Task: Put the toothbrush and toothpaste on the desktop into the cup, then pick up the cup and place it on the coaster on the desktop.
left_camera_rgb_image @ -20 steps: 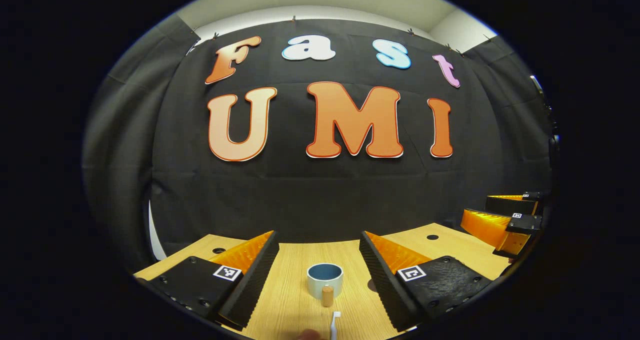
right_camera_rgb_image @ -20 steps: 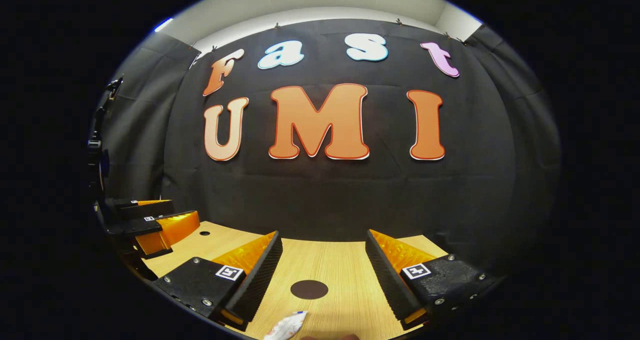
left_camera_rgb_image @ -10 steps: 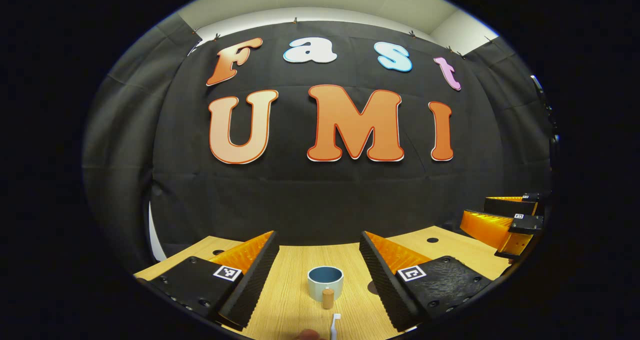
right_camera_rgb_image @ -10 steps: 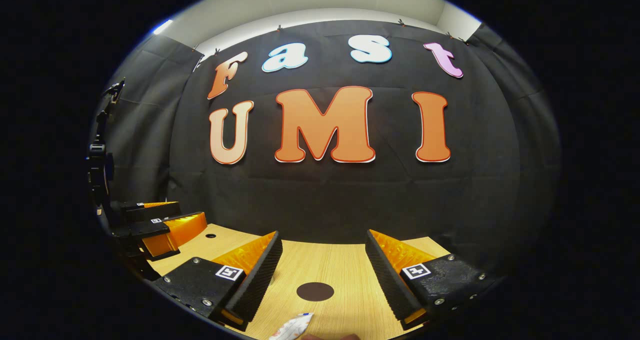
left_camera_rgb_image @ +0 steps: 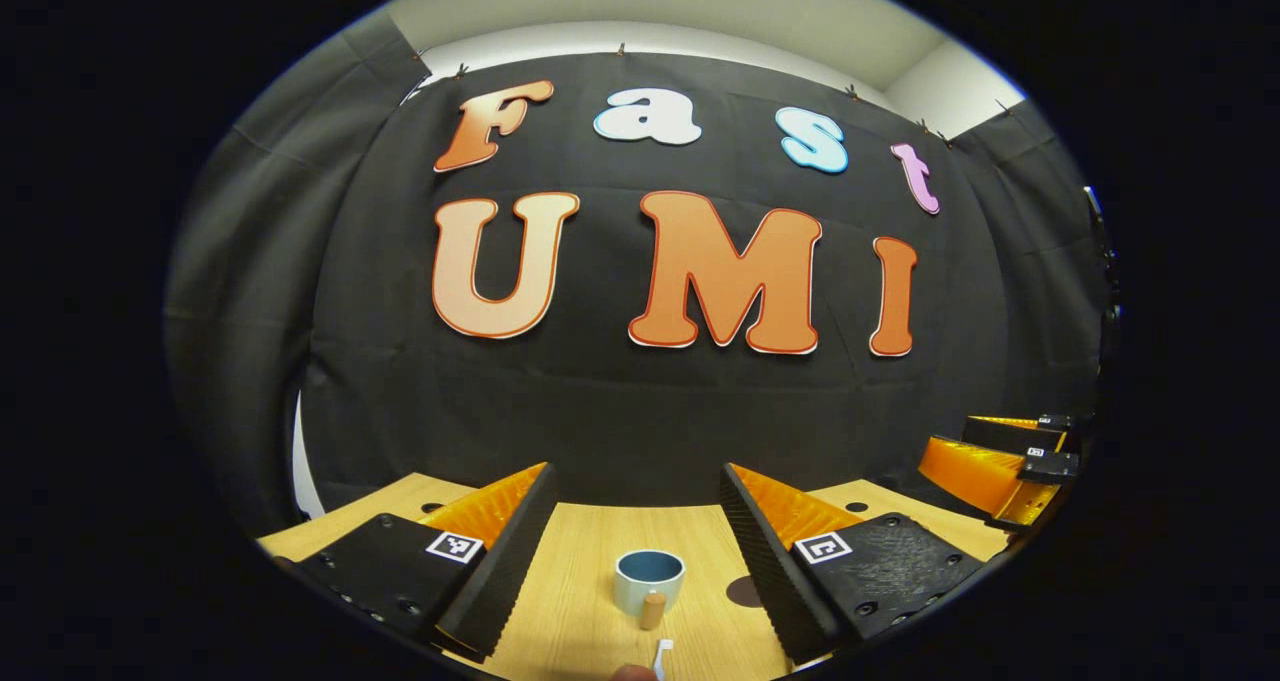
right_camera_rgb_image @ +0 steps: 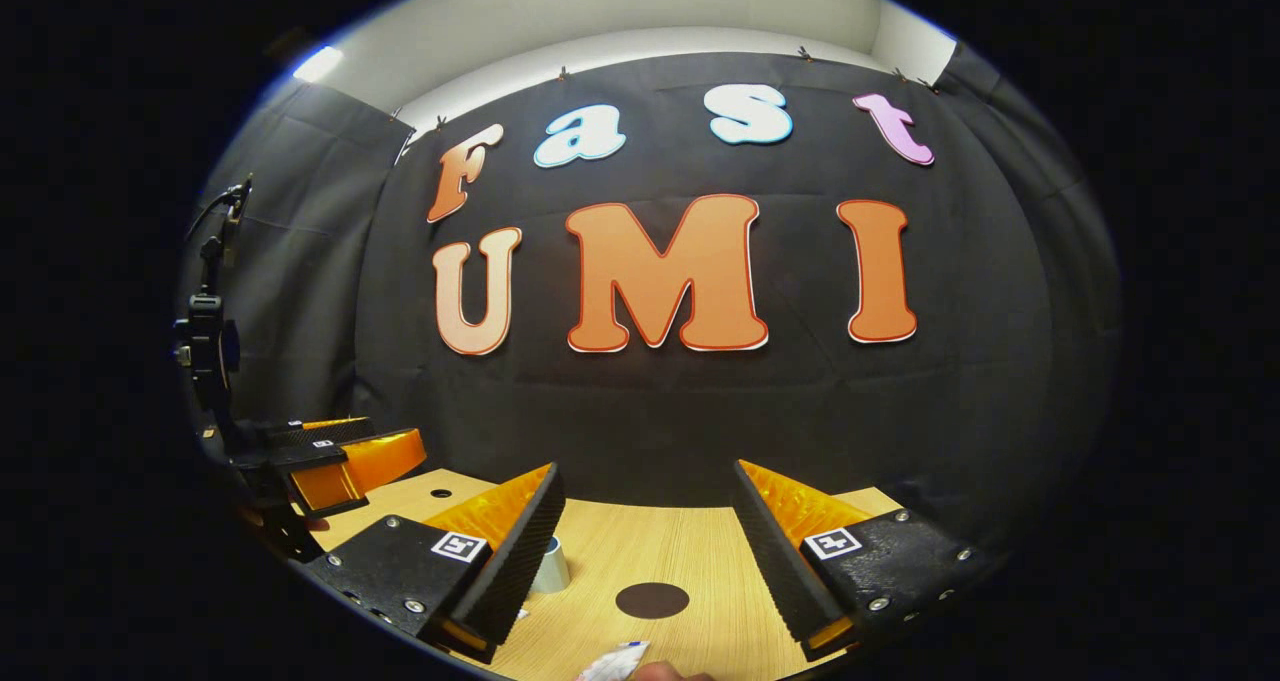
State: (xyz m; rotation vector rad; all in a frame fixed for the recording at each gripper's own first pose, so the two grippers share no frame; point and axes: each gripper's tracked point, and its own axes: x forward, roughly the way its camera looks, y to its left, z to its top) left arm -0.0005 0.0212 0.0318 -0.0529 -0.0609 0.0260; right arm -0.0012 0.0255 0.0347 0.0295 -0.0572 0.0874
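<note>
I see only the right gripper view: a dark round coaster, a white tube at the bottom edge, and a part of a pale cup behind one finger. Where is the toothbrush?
Observer: In the left gripper view, the white plastic toothbrush lies on the light wooden desktop, between the open fingers of the left gripper.
Operator: Is anything in the cup?
Observer: The pale round cup with a blue inside stands upright, and nothing sticks out of it.
Operator: Where does its handle point?
Observer: The short wooden handle faces the left gripper's camera, towards the toothbrush head.
</note>
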